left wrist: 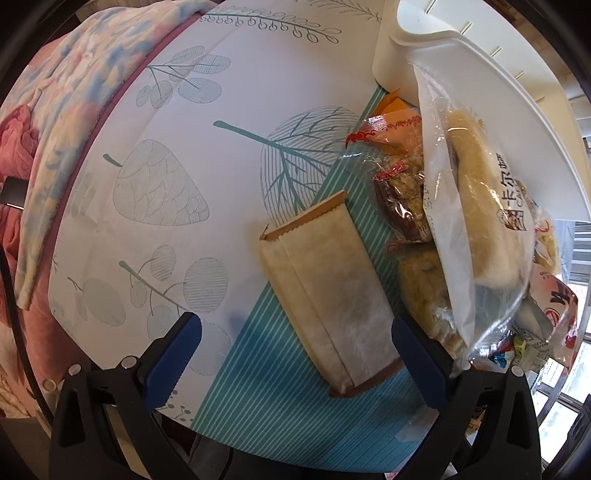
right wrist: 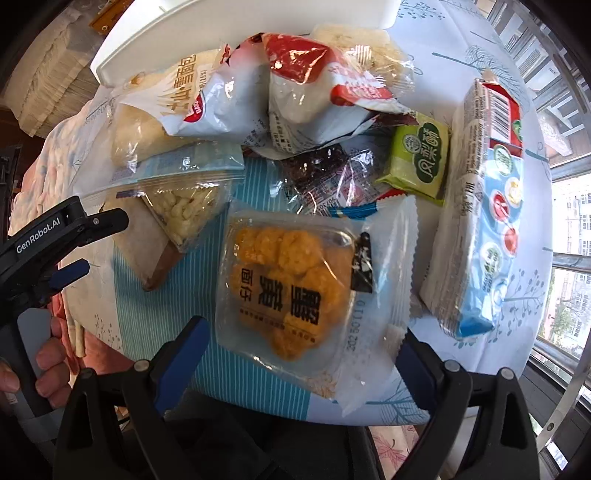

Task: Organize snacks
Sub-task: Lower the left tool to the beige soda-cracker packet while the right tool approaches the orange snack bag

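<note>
In the left wrist view, a beige paper-wrapped snack bar (left wrist: 328, 295) lies on the table between the open fingers of my left gripper (left wrist: 295, 354). A pile of bagged snacks (left wrist: 480, 221) leans against a white bin (left wrist: 517, 110) on the right. In the right wrist view, a clear pack of orange fried snacks (right wrist: 291, 291) lies between the open fingers of my right gripper (right wrist: 299, 354). Behind it are bread bags (right wrist: 207, 107), a green pastry pack (right wrist: 421, 162) and a long blue-and-white cracker pack (right wrist: 480, 229). The left gripper (right wrist: 59, 247) shows at the left edge.
The round table (left wrist: 177, 147) has a white leaf-print cloth with a teal striped band. A floral fabric (left wrist: 55, 122) hangs past its left edge. The white bin (right wrist: 236, 33) stands at the back. Windows (right wrist: 569, 236) lie to the right.
</note>
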The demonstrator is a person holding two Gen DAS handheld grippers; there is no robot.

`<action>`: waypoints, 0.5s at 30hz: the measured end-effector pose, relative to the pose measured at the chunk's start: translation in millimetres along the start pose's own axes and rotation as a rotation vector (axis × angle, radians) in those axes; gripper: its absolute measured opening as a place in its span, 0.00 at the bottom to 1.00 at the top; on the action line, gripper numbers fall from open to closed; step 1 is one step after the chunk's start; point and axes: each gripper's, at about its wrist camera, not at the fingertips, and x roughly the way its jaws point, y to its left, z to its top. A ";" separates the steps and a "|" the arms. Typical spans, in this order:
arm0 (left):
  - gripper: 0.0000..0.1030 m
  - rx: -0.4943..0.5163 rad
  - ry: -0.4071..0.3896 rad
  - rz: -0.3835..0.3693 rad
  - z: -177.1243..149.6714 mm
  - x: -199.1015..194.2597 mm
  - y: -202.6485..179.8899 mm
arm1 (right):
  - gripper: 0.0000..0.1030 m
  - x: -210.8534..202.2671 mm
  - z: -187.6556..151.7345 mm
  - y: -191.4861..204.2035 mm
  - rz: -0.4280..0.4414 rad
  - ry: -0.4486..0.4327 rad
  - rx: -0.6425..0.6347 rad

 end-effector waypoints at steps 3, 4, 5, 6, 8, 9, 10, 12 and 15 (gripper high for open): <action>0.99 0.009 0.013 0.015 11.0 6.0 -2.9 | 0.93 3.9 6.5 1.8 -0.012 0.011 0.014; 0.99 0.012 0.020 0.021 13.7 5.9 -4.5 | 0.93 5.4 9.6 0.2 -0.012 0.013 0.017; 0.99 0.014 0.025 0.026 16.8 8.1 -5.7 | 0.93 7.0 12.5 0.8 -0.003 0.019 0.020; 0.99 0.016 0.031 0.030 19.8 9.8 -6.9 | 0.93 9.6 14.9 2.1 -0.008 0.027 0.021; 0.99 0.023 0.045 0.041 24.5 13.6 -9.8 | 0.93 12.9 21.5 3.7 -0.032 0.035 0.019; 0.99 0.026 0.049 0.046 26.0 14.9 -11.1 | 0.94 14.4 24.1 4.4 -0.035 0.038 0.020; 0.99 0.030 0.054 0.051 28.6 16.7 -12.5 | 0.94 16.1 26.5 6.3 -0.039 0.038 0.023; 0.99 0.035 0.057 0.050 32.0 18.9 -13.2 | 0.94 19.3 34.4 8.5 -0.045 0.039 0.031; 1.00 0.051 0.060 0.059 38.2 25.1 -16.1 | 0.95 25.1 45.0 7.1 -0.051 0.045 0.037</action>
